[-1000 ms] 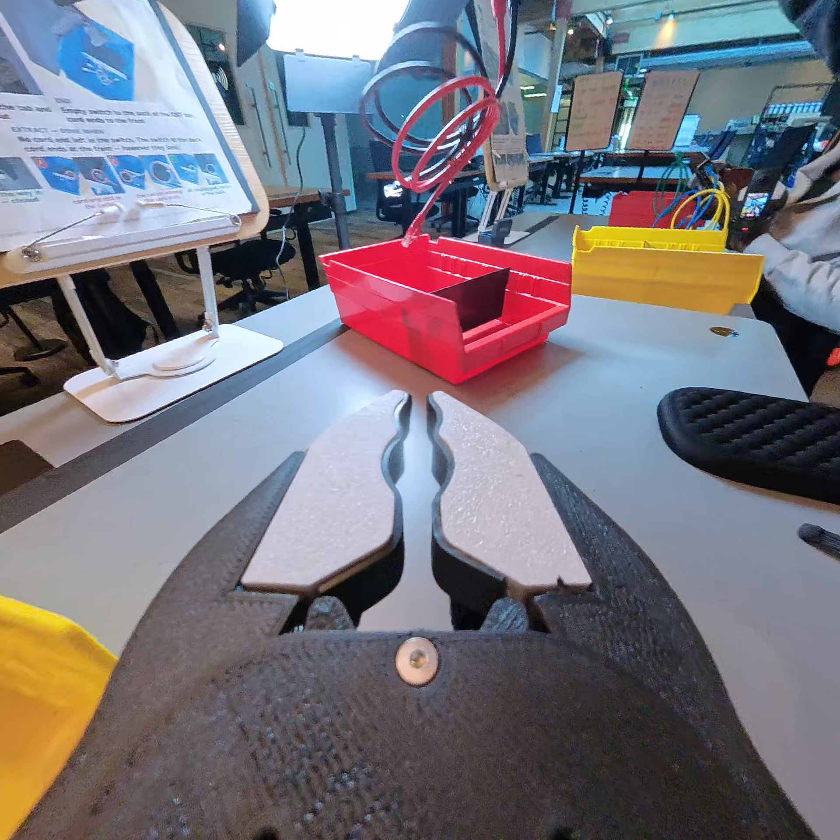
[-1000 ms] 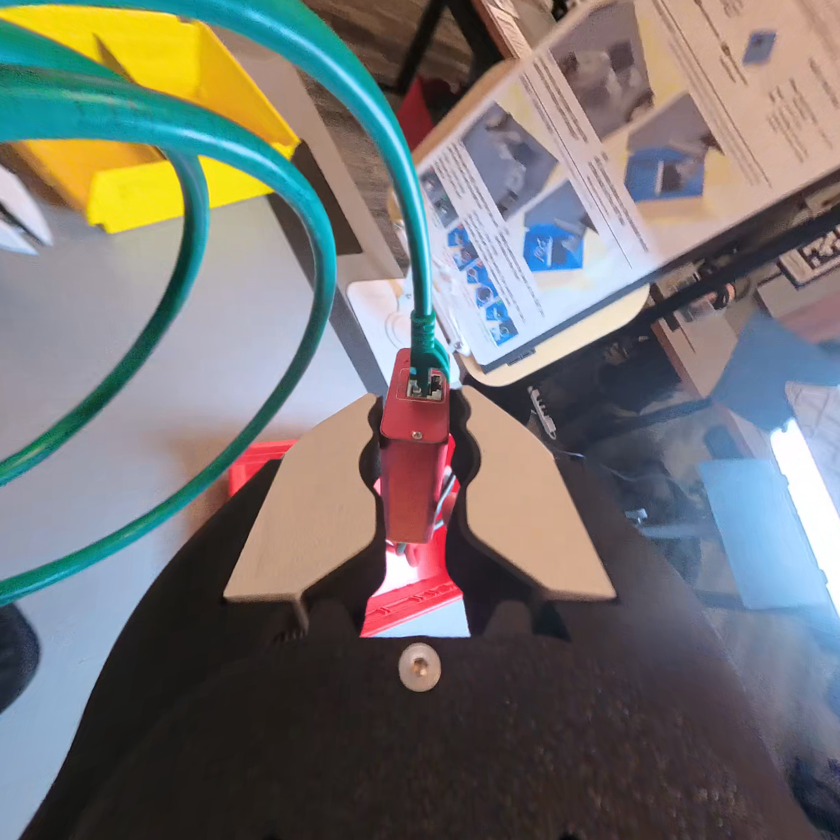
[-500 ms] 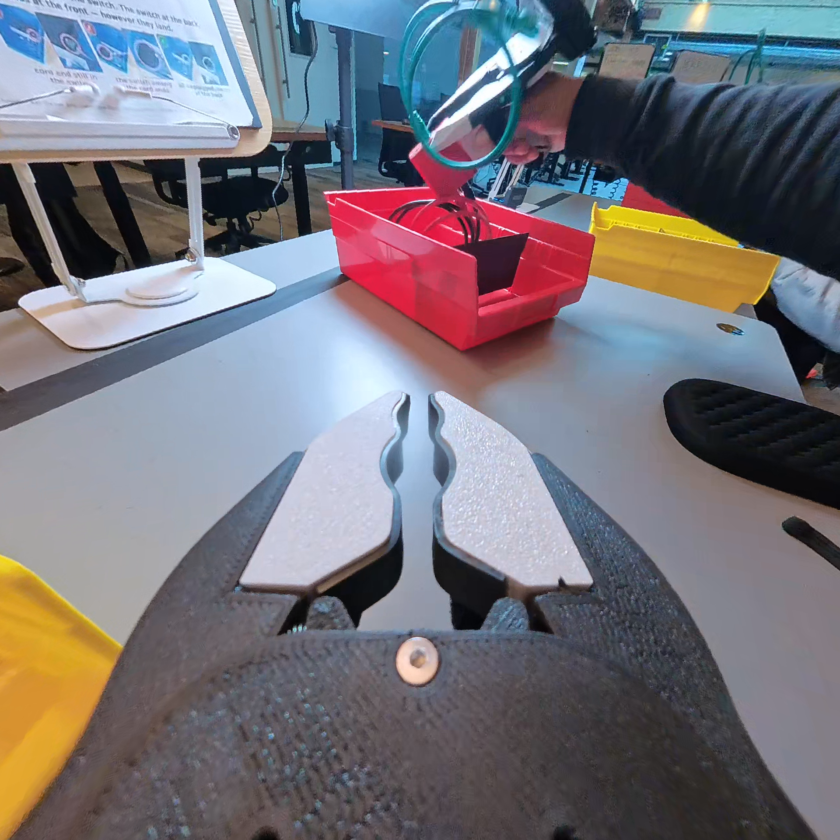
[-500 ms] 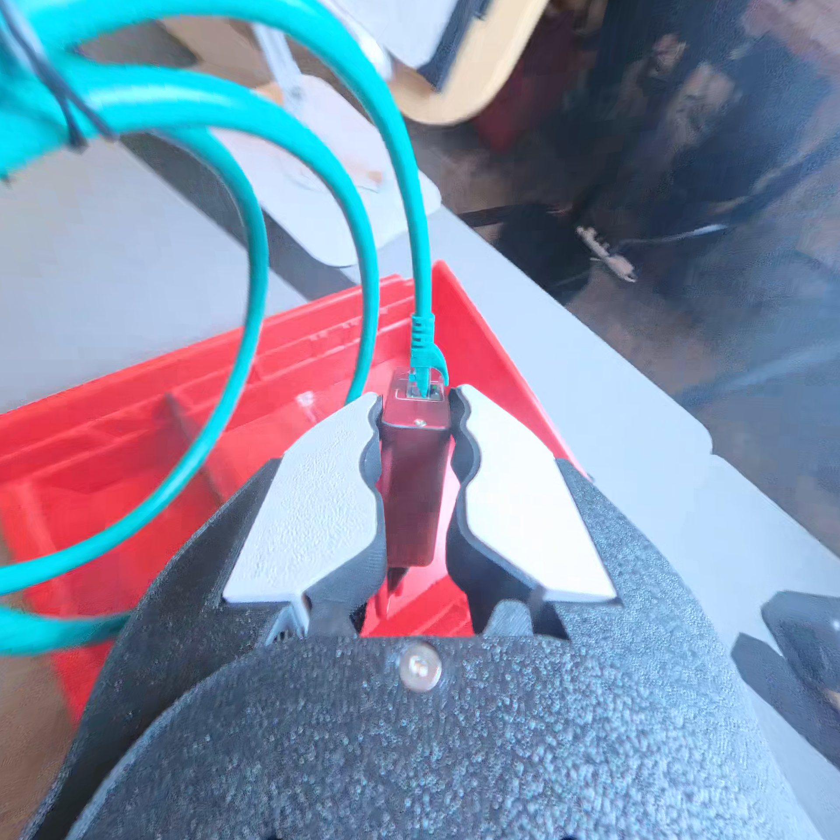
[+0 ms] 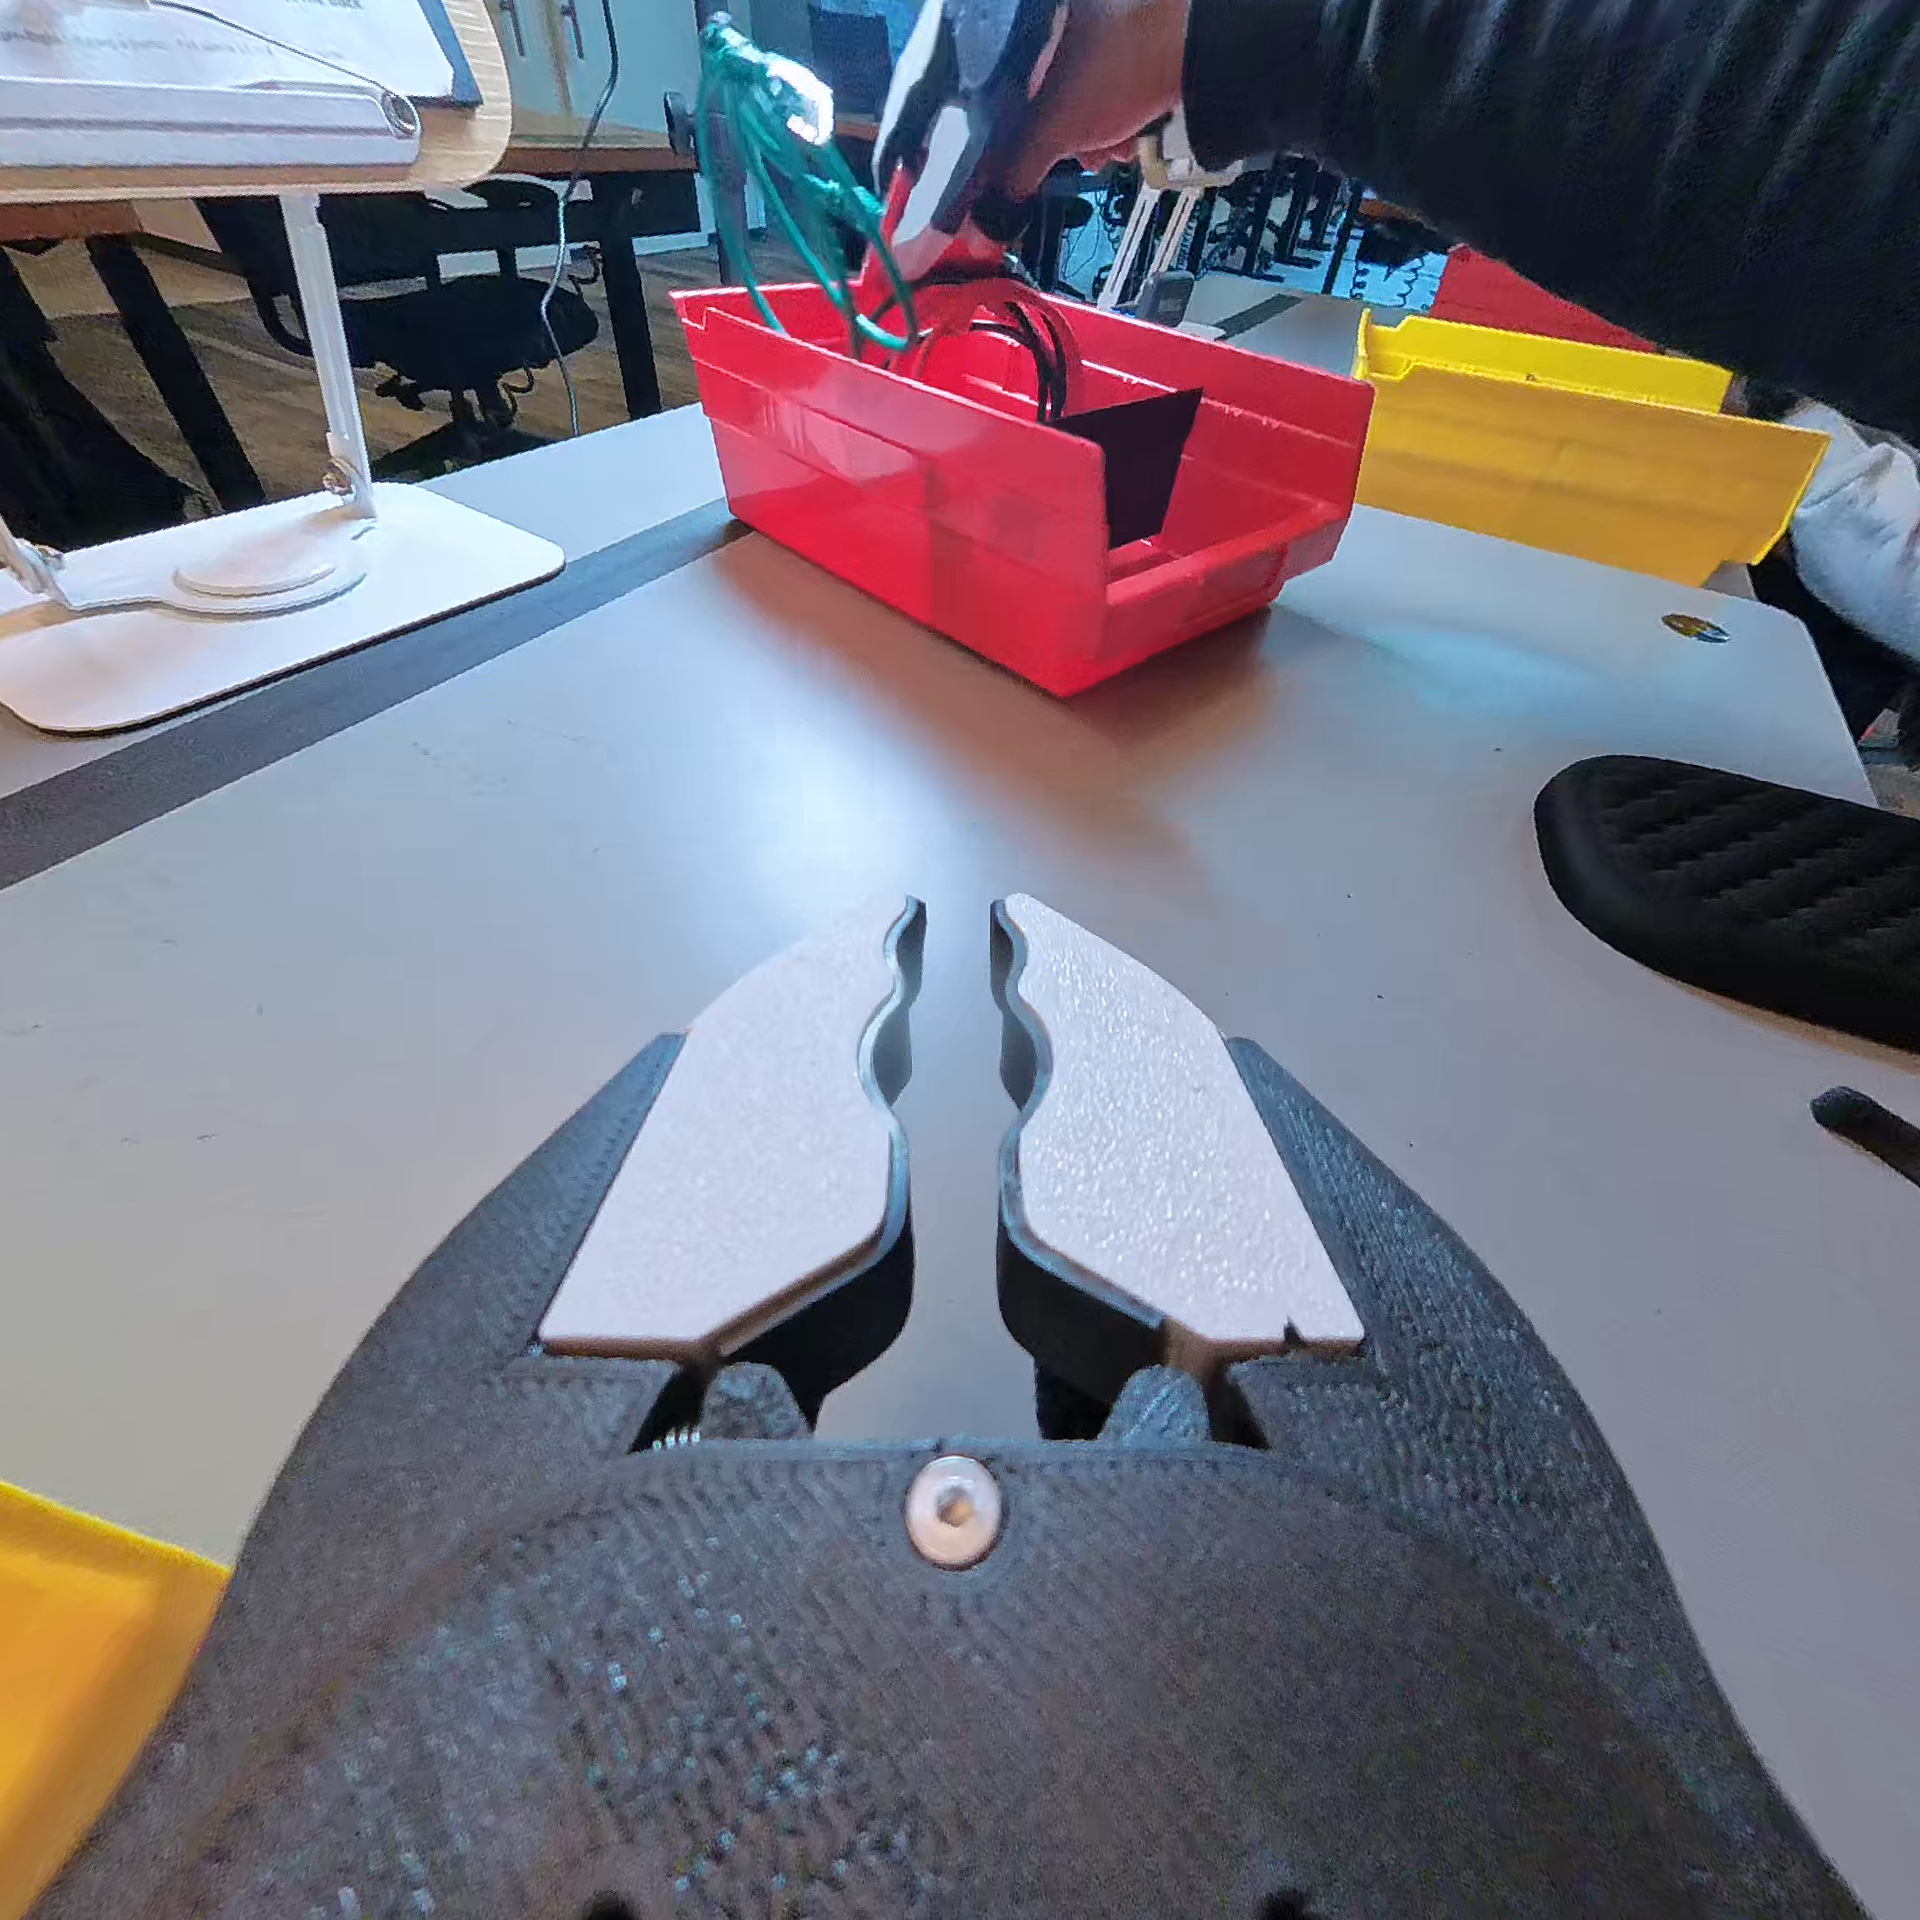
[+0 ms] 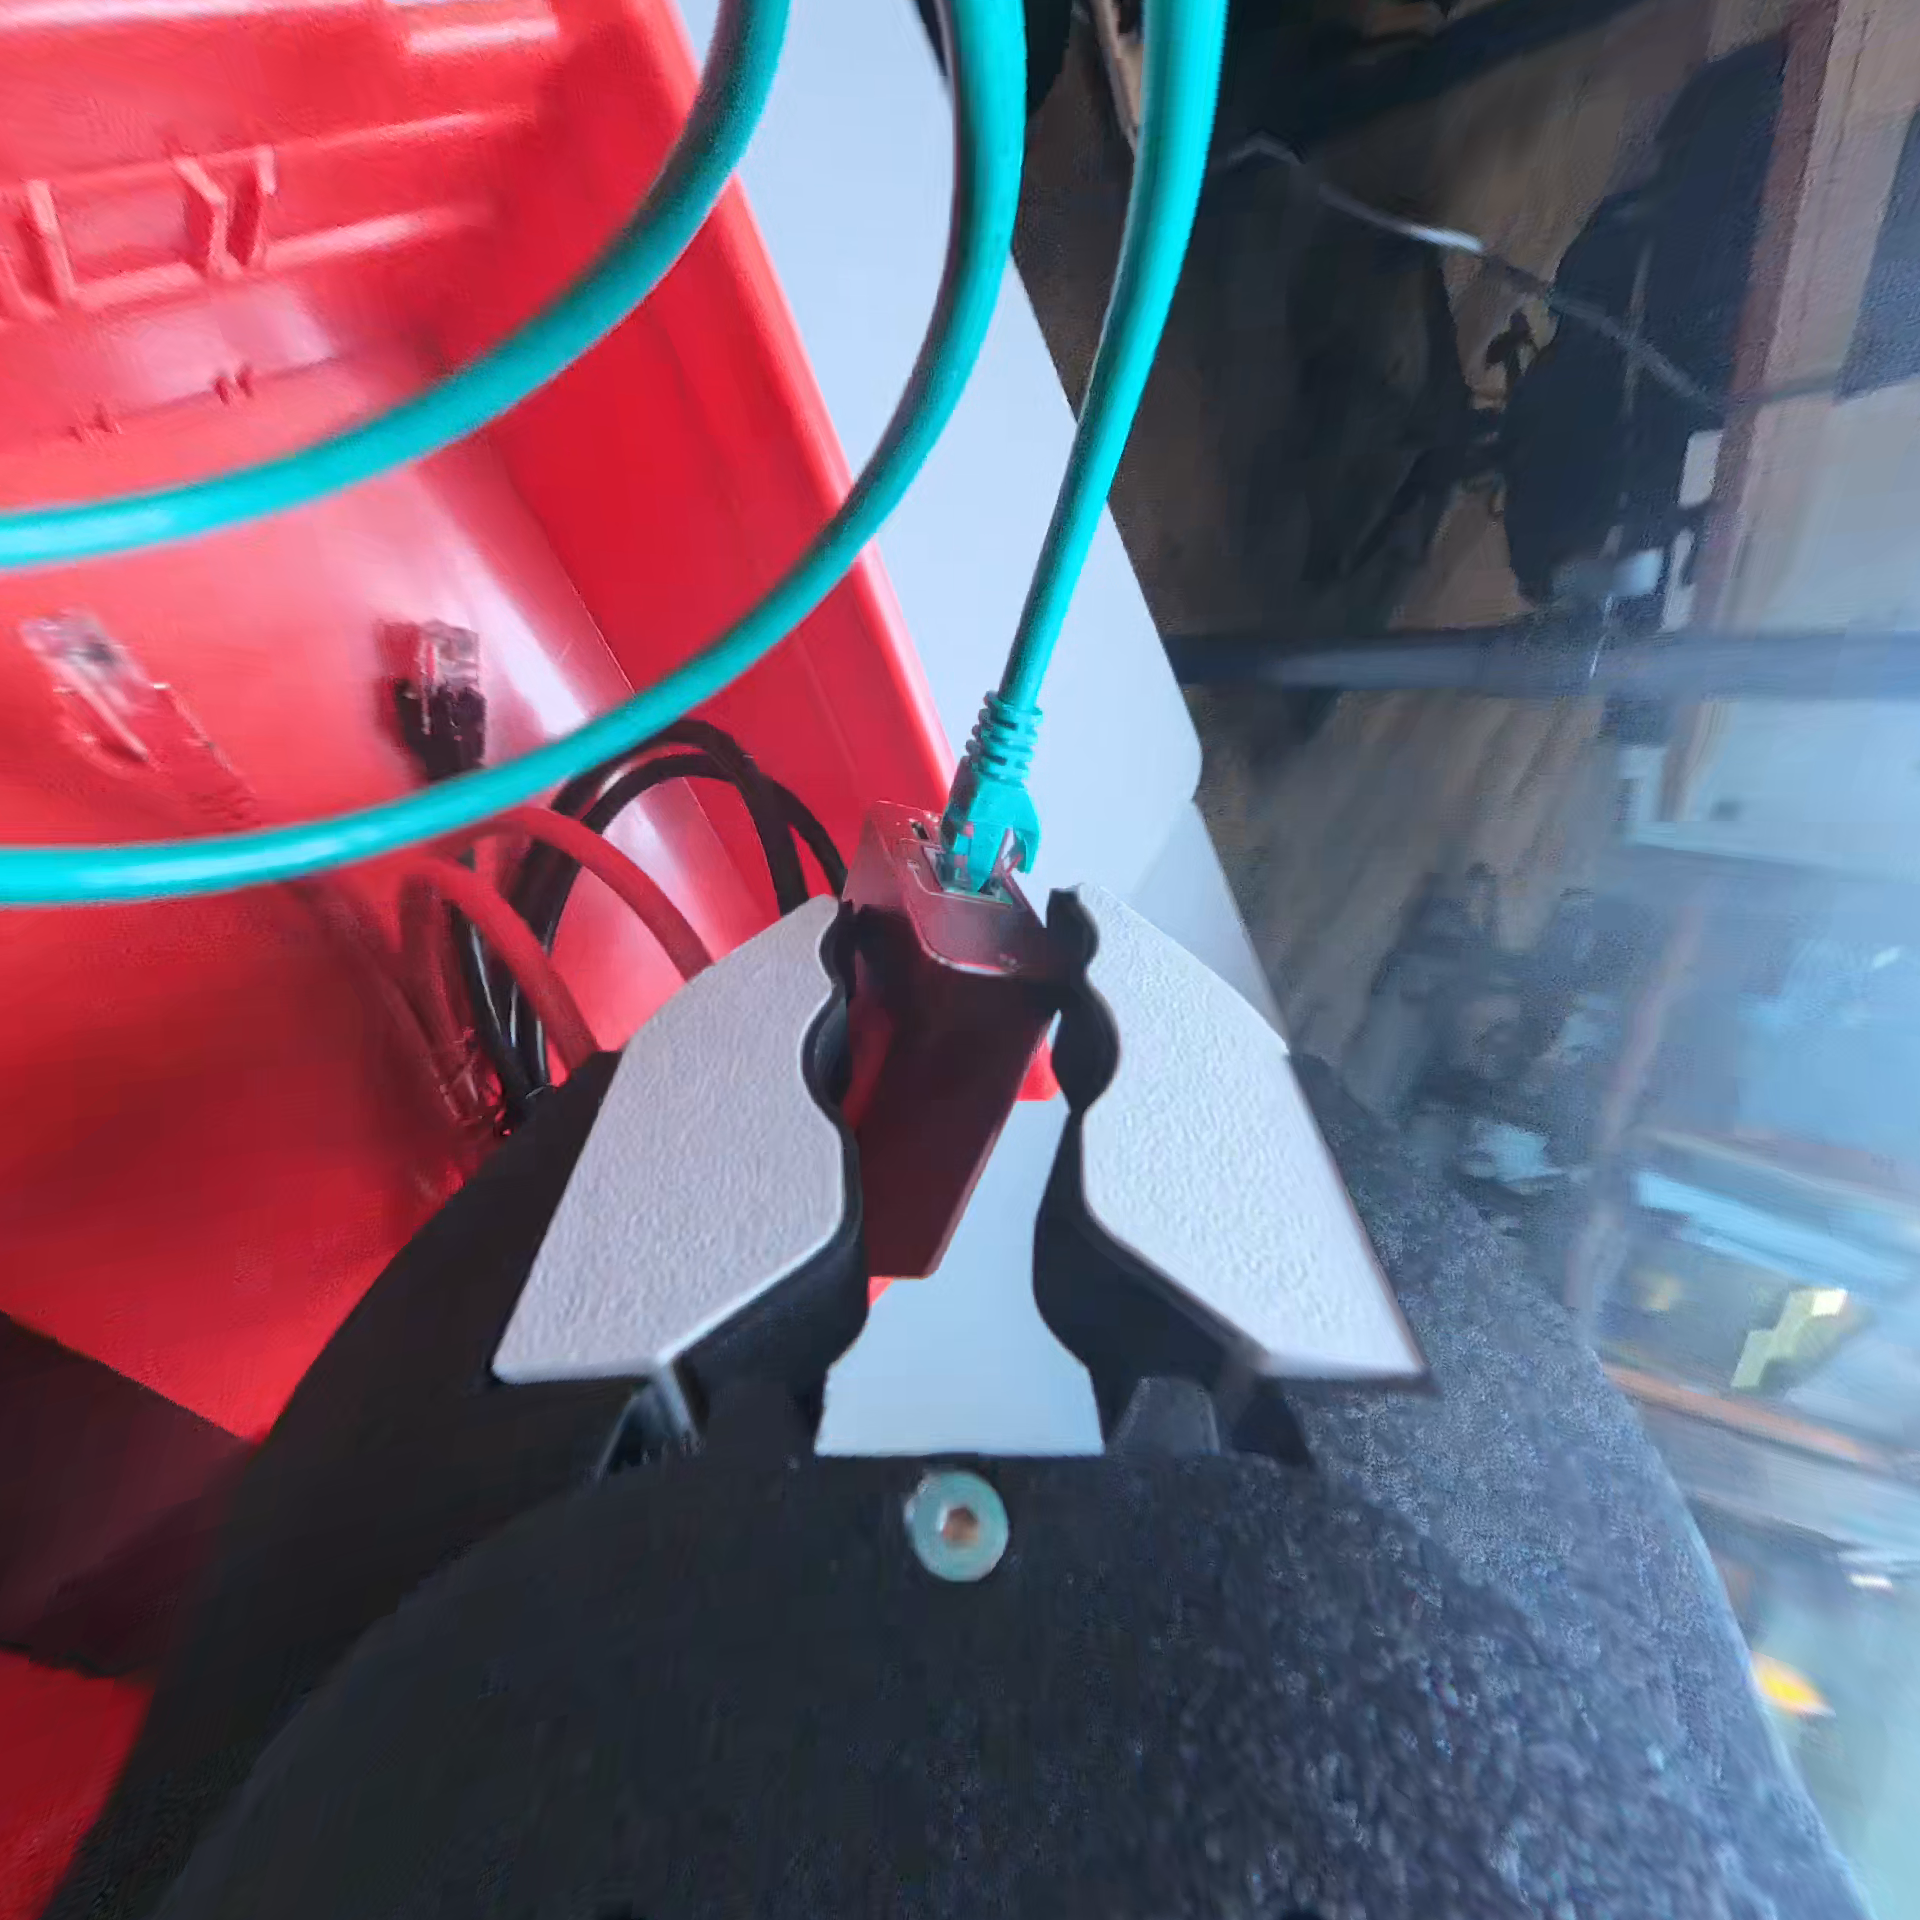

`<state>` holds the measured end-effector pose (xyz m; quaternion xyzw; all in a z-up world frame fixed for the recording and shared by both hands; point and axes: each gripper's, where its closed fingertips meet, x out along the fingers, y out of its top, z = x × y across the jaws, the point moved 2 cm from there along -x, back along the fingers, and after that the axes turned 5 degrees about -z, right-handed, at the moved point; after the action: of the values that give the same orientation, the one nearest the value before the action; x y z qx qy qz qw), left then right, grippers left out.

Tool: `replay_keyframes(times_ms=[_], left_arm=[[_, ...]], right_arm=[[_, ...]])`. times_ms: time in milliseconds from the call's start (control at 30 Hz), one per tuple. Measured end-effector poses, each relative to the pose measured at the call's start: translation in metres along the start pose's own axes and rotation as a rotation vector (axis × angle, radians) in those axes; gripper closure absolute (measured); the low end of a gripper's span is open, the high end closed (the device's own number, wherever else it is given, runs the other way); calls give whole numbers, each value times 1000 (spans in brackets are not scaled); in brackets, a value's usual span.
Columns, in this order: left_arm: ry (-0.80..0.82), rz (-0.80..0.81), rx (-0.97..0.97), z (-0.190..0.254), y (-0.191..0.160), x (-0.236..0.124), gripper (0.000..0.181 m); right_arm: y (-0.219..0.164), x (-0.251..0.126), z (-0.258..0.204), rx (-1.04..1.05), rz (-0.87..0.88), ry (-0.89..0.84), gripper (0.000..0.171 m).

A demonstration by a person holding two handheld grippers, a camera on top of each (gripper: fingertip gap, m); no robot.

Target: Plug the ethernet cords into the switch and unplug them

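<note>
Red switch (image 6: 940, 1049) clamped between the fingers of the right tool (image 6: 961, 914), tilted, port end pointing away from the camera. Green cord (image 6: 1091, 416) plugged into that port end, looping up and back over the red bin (image 6: 644, 499) in wide curves. Held just above the bin's edge, over its near corner — seen from the left wrist view as a red block (image 5: 914, 244) at the bin's (image 5: 935, 488) back rim, with the green cord (image 5: 774, 177) bunched above it. Down inside the bin, a red cord (image 6: 592, 883) and a black cord (image 6: 707, 758) coiled together, two loose plugs lying on the floor of it, one clear (image 6: 78, 665) and one dark (image 6: 436, 675). Black divider (image 5: 1143, 457) standing across the bin.

Left tool (image 5: 956, 920) resting low over the grey counter (image 5: 520, 883), well apart from the bin, fingers nearly together with a narrow gap and nothing between them. Yellow bin (image 5: 1558, 447) just behind the red one; corner of another yellow bin (image 5: 73, 1662) at the near left edge. White document stand (image 5: 270, 582) to the left — sheets clipped on top. Black textured pad (image 5: 1745, 883) on the counter at right. Dark sleeve (image 5: 1558, 156) reaching in from the upper right.
</note>
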<state>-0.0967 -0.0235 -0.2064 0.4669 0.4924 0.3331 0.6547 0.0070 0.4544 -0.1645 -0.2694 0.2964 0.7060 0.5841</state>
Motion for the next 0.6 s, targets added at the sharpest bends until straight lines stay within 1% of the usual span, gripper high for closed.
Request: replay_keyframes(times_ms=[67, 133, 300, 367, 400, 467, 600], left_arm=[[2, -11, 11, 1, -2, 2, 170], [4, -24, 21, 1, -4, 3, 170], [53, -32, 31, -5, -5, 1, 161], [71, -22, 0, -11, -3, -3, 157], [73, -16, -22, -14, -2, -4, 154], [82, 3, -60, -19, 0, -8, 150], [114, 28, -66, -25, 7, -16, 146]], right_arm=[[12, 5, -5, -105, -20, -51, 136], [21, 9, -7, -166, -42, -90, 135], [34, -4, -19, -166, -29, 42, 134], [36, -15, -22, -115, 2, 105, 123], [36, -21, -21, -84, 26, 126, 118], [36, -38, -18, -17, 112, 160, 113], [34, -86, -15, 139, 352, 189, 114]])
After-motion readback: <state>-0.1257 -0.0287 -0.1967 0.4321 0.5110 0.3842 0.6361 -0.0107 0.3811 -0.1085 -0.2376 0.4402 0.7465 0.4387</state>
